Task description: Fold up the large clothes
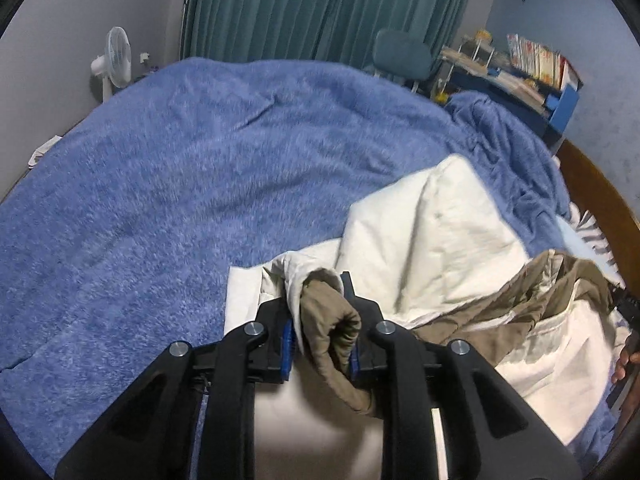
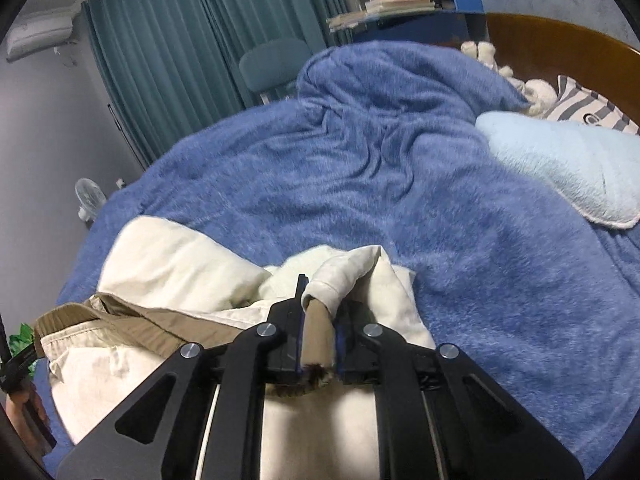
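A cream garment with a tan-brown waistband or lining lies on the blue fleece blanket. My left gripper is shut on a bunched tan and cream fold of it, held above the bed. My right gripper is shut on another tan and cream edge of the same garment. The tan band stretches between the two grips. Part of the right gripper shows at the right edge of the left wrist view.
A light blue pillow, a striped cushion and white plush toys lie by the wooden headboard. Teal curtains, a chair, a white fan and bookshelves stand beyond the bed.
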Demonstrator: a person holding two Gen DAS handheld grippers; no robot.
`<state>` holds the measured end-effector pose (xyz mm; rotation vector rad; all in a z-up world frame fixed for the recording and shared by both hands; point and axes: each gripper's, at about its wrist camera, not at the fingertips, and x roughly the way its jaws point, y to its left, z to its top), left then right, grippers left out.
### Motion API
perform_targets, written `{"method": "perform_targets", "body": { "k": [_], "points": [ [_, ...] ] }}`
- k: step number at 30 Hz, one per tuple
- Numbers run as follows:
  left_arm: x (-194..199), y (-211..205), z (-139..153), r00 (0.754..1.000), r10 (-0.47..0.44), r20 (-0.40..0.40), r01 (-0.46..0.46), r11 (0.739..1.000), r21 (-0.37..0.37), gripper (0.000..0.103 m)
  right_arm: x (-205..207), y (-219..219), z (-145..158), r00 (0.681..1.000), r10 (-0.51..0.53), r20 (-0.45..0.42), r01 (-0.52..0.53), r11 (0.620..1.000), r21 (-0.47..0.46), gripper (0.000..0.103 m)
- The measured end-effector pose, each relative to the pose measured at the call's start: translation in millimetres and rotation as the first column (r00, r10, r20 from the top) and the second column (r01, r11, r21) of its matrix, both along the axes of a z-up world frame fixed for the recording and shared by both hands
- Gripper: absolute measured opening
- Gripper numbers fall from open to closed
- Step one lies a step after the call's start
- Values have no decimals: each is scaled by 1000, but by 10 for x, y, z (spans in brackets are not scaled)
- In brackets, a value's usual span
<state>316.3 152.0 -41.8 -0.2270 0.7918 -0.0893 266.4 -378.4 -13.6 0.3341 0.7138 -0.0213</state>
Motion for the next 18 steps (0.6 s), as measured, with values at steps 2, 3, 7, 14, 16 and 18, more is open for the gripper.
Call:
{"method": "perform_targets", "body": {
  "k": [2,3,7,14,16,18],
  "points": [
    [20,-30,-87,1000,-5,-5,5,1000,11,21,45,36,-99,1000,-5,-15,5,1000,-5,14],
    [21,-37,-112,1000,-6,-7,6,1000,16,23,68,56,-147,1000,-4,-31,4,1000,-8,15],
    [21,-7,-156,999,7,-40,-8,1000,-20,34,79,116,-205,999,8,-50,-8,1000,-6,27],
    [-204,59,238,994,83,70,-80,996,-45,96,-46,218,97,998,59,4,-59,998,10,81],
    [-284,-3,348,997,47,68,-44,998,-43,96,-106,291,227,996,88,11,-88,996,-5,89],
    [-361,-115,406,999,6,51,-5,1000,-10,96,-201,457,348,987,161,-5,-161,984,-72,90]
  ]
}}
